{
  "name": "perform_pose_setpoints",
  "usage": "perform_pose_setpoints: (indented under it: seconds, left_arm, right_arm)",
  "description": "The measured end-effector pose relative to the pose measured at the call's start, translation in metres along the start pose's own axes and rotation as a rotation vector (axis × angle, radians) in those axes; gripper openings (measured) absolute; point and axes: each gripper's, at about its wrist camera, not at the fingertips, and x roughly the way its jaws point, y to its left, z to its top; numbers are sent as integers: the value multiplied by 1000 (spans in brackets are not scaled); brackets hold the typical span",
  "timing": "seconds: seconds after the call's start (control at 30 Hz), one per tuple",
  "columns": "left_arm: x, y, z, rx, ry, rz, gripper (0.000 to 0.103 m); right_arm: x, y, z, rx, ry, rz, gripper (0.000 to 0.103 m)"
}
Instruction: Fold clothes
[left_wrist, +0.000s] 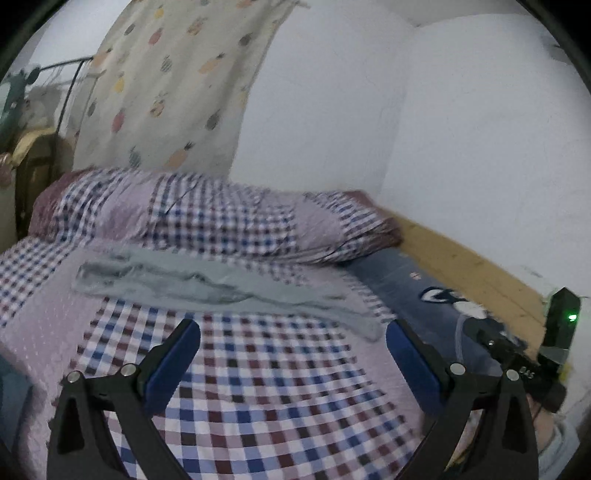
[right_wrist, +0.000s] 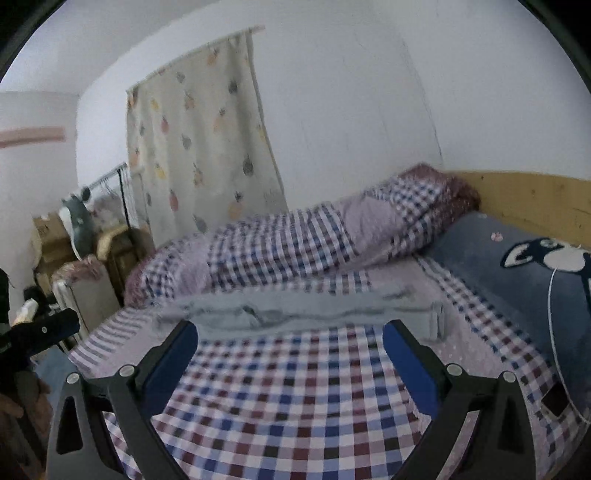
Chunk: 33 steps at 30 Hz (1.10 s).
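Observation:
A pale grey garment (left_wrist: 207, 284) lies folded into a long narrow strip across the checked bedspread (left_wrist: 258, 387), just in front of the rolled quilt. My left gripper (left_wrist: 293, 332) hovers over the bedspread short of the strip, open, with nothing between its blue pads (left_wrist: 177, 362). In the right wrist view the same grey garment (right_wrist: 314, 310) stretches across beyond my right gripper (right_wrist: 290, 332), which is open wide and empty, its blue pads (right_wrist: 410, 365) apart. The right gripper's body (left_wrist: 517, 354) shows at the left view's right edge.
A rolled checked quilt (left_wrist: 207, 218) lies behind the garment. A dark blue blanket with a cartoon figure (right_wrist: 517, 266) covers the bed's right side, by a wooden headboard (right_wrist: 524, 195). A pineapple-print curtain (right_wrist: 199, 147) hangs behind; boxes and clutter (right_wrist: 59, 251) stand left of the bed.

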Motion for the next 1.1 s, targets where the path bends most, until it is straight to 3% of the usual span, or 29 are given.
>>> perform_pose_setpoints:
  seconds: [0.23,0.6,0.73,0.8,1.1]
  left_arm:
    - [95,38,-40,8,144,161,102]
    - [219,72,-121,-3,344,230,102]
    - [244,76,-143,7,380,240,102]
    - [257,77,-151,17,439,251,102]
    - [272,65,-167,96,479,329,103]
  right_arm:
    - [112,9,-41,-19,155,-27,103]
    - [241,-9,-137,2,395,-98,103]
    - [267,-24,-165,27,487,-116,103]
    - [277,-28,-176,29,521,-122,103]
    - [290,-26,-201,-35,577,-158,103]
